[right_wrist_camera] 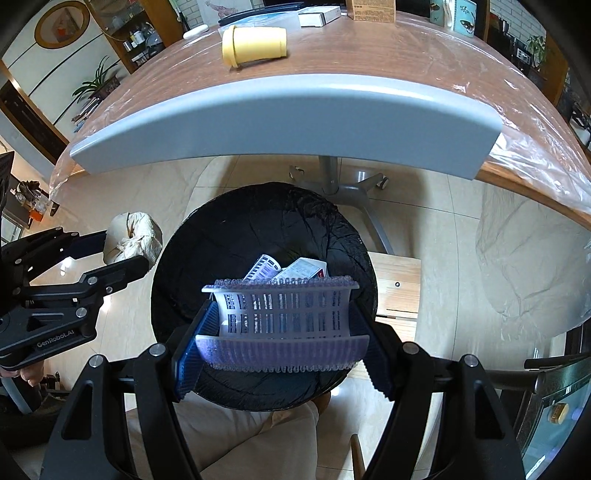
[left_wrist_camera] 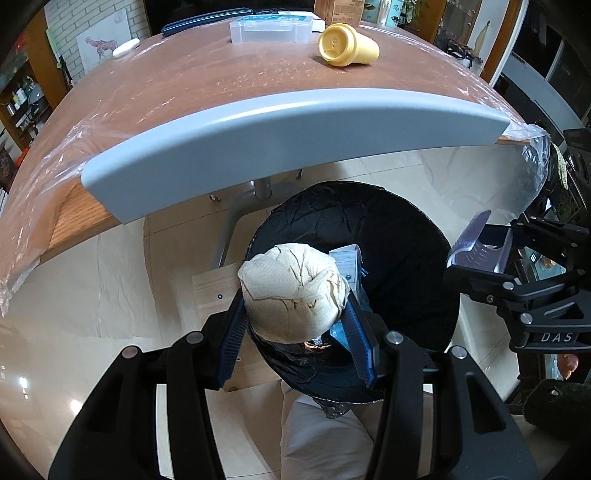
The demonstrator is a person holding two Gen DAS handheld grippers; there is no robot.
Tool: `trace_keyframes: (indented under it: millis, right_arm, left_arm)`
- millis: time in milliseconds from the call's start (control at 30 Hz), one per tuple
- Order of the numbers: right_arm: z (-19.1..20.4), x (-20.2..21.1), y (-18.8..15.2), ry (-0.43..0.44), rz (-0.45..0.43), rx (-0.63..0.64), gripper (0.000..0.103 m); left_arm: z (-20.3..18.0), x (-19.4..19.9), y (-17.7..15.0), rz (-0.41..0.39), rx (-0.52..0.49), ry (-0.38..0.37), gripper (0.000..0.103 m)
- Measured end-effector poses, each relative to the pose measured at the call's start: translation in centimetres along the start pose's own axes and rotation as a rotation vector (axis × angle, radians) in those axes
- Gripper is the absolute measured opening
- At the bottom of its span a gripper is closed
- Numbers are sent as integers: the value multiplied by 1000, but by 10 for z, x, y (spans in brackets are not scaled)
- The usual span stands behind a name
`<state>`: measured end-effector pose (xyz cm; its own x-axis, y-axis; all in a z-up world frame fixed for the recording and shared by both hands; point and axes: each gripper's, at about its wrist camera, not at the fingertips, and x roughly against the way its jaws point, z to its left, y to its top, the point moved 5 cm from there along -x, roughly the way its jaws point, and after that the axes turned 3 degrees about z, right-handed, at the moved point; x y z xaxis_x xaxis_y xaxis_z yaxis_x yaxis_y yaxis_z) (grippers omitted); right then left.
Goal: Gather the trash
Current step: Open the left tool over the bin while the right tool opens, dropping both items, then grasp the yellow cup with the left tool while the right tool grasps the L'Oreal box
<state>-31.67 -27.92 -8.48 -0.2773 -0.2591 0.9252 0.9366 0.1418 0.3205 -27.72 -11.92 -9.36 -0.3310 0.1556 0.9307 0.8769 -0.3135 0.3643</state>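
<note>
My left gripper (left_wrist_camera: pixel 295 306) is shut on a crumpled ball of beige paper (left_wrist_camera: pixel 291 291), held over the near left rim of a round bin lined with a black bag (left_wrist_camera: pixel 406 258). My right gripper (right_wrist_camera: pixel 284 321) is shut on a small pale purple slotted basket (right_wrist_camera: pixel 284 314), tilted above the same bin (right_wrist_camera: pixel 258 229). Several small printed boxes (right_wrist_camera: pixel 291 271) lie inside the bin. From the right wrist view the left gripper (right_wrist_camera: pixel 125 251) and its paper ball (right_wrist_camera: pixel 133 236) show at the left; from the left wrist view the right gripper (left_wrist_camera: pixel 480 251) with the basket shows at the right.
A wooden table (left_wrist_camera: pixel 221 85) under clear plastic, with a grey front edge (left_wrist_camera: pixel 295 129), stands beyond the bin. On it lie a yellow cup (left_wrist_camera: pixel 347 46) on its side, a clear plastic box (left_wrist_camera: pixel 271 29) and a white object (left_wrist_camera: pixel 125 47). The table's grey wheeled pedestal (right_wrist_camera: pixel 347 192) and a low wooden piece (right_wrist_camera: pixel 397 288) stand on the tiled floor.
</note>
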Motion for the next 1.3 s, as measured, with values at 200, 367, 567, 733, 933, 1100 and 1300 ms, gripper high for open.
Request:
trace_keyframes:
  millis: [200, 367, 567, 733, 933, 1100, 1300]
  right_arm:
    - [-2, 7, 3, 3, -37, -19, 89]
    - [-6, 17, 5, -9, -62, -27, 89]
    - [-18, 44, 5, -18, -125, -58, 89]
    - [-27, 76, 12, -36, -200, -82, 91]
    - [-36, 114, 40, -59, -331, -120, 99]
    - [-40, 128, 75, -79, -392, -128, 99]
    - [-40, 128, 121, -116, -420, -129, 99]
  left_arm:
    - [3, 6, 5, -25, 27, -5, 77]
    - [3, 11, 7, -34, 25, 1, 78]
    - [16, 25, 11, -59, 46, -5, 78]
    - [23, 51, 15, -124, 73, -19, 87]
    - [36, 87, 43, -259, 127, -22, 99]
    - [44, 94, 71, -297, 141, -46, 99]
    - [53, 91, 106, -320, 100, -51, 99]
